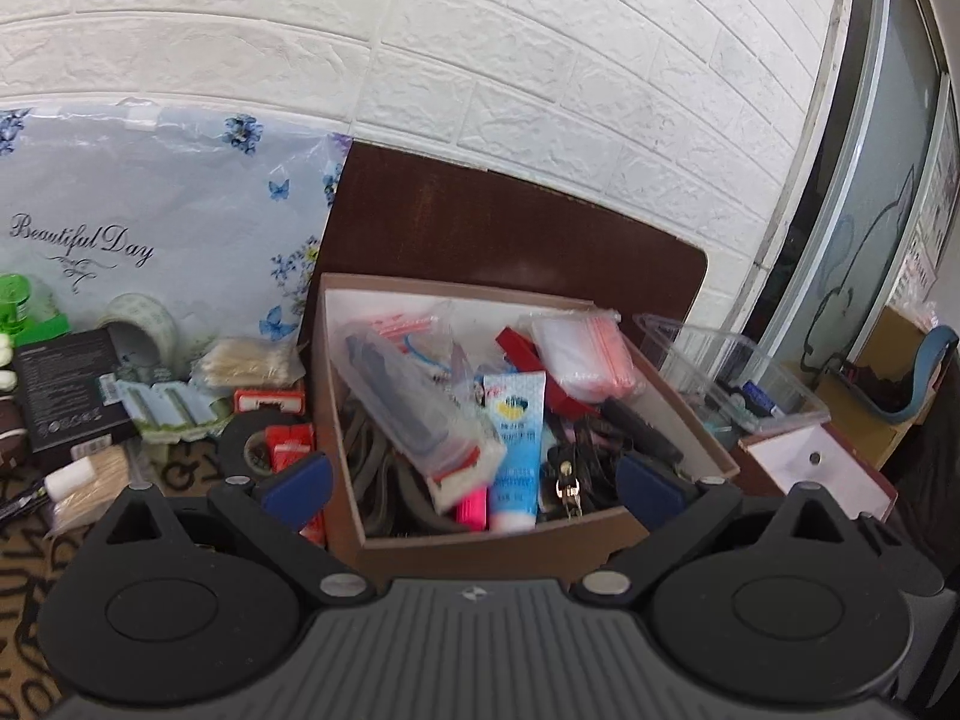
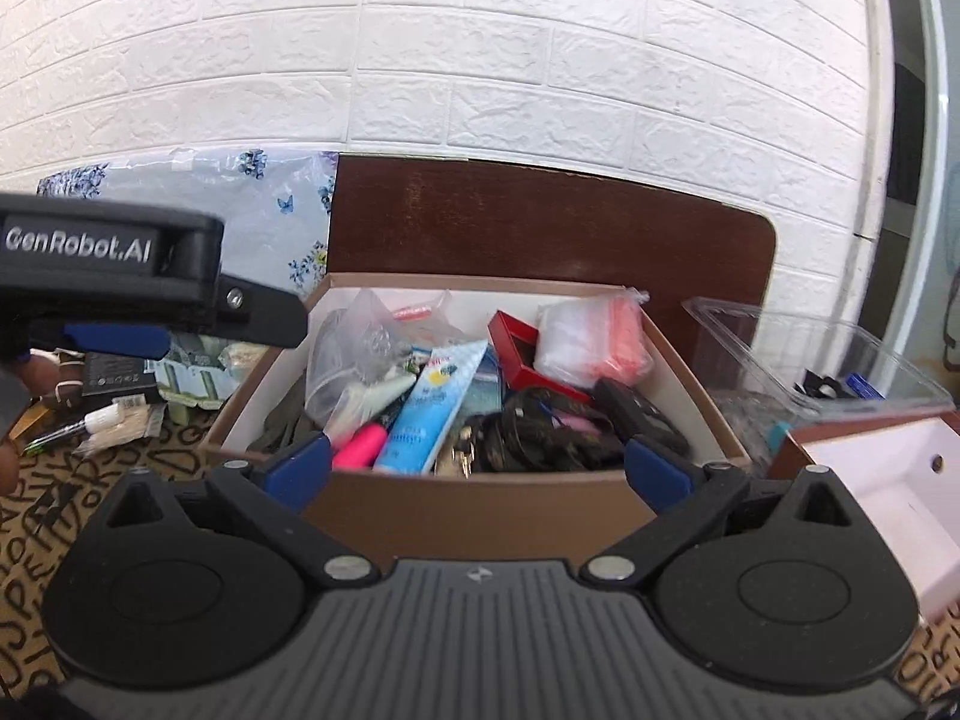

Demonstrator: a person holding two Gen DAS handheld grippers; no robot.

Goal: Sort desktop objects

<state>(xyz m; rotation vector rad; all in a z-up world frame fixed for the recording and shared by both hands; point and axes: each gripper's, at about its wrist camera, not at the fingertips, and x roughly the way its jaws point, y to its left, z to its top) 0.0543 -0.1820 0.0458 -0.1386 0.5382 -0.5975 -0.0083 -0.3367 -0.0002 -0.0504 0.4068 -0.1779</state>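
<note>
Both jaws spread wide, gripping nothing: left gripper (image 1: 474,477), right gripper (image 2: 477,465) | brown box (image 2: 480,510) crammed with blue tube (image 2: 429,414), bags, cables | loose clutter (image 1: 168,402) remains on surface | sorting looks partly done

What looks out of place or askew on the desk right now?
The mug left of the box lies tipped on its side, mouth toward the camera. The box is heaped unsorted: a blue tube slants over cables. Nothing looks spilled or broken.
</note>
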